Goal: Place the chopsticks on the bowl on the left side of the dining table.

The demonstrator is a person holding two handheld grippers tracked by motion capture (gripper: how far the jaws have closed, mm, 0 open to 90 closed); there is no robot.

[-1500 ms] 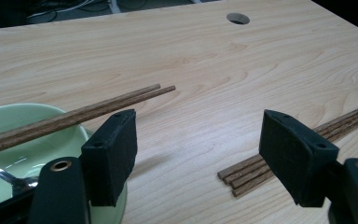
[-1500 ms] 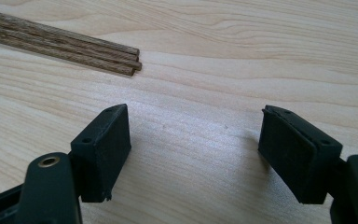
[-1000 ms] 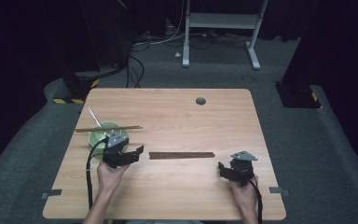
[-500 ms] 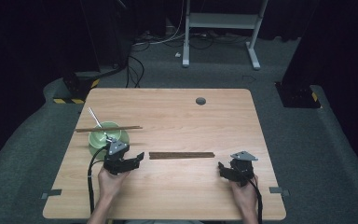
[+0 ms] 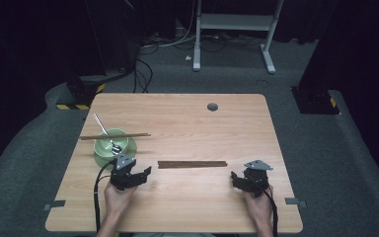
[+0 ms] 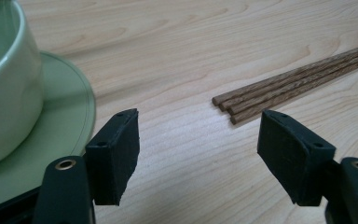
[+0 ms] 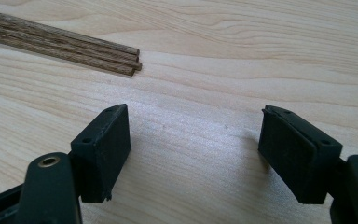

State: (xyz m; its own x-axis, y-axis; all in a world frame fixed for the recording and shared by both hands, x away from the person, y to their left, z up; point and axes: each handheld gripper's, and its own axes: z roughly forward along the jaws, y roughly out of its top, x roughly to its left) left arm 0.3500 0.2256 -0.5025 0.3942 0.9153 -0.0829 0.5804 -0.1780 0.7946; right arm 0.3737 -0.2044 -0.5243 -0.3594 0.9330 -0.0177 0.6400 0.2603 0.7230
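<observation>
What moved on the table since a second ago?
The left gripper slid a little toward the person's edge of the table, nearer the end of the chopstick bundle; its jaws are open with nothing between them. Nothing was picked up or let go. The right gripper, the green bowl with its spoon and the chopsticks across the bowl stayed put.

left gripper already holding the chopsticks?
No: in the left gripper view the left gripper has its jaws open over bare table, and the chopsticks lie ahead of the pads, untouched.
</observation>
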